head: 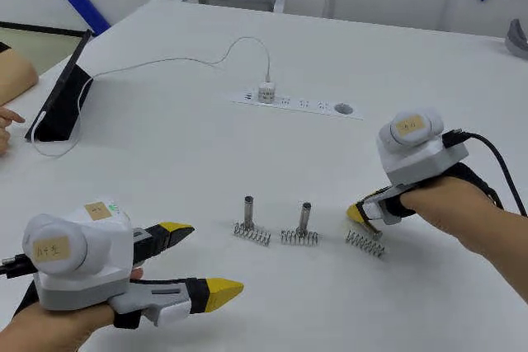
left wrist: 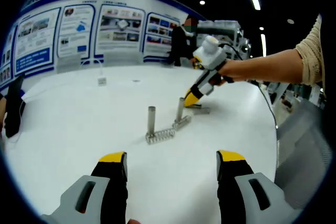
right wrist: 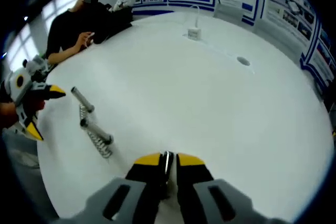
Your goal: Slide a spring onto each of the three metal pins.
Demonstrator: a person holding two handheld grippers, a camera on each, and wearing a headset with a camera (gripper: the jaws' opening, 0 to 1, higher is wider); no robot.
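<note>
Head view above, gripper views low, seemingly opposed, sharing pins [left wrist: 151, 120]

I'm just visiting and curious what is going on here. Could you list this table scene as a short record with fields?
table: white
standing pins: left pin, right pin, both bare
springs lying flat: left spring, middle spring, right spring
left claw: open, holding nothing
right claw: shut on a thin metal piece, perhaps the third pin
springs on pins: none yet
</note>
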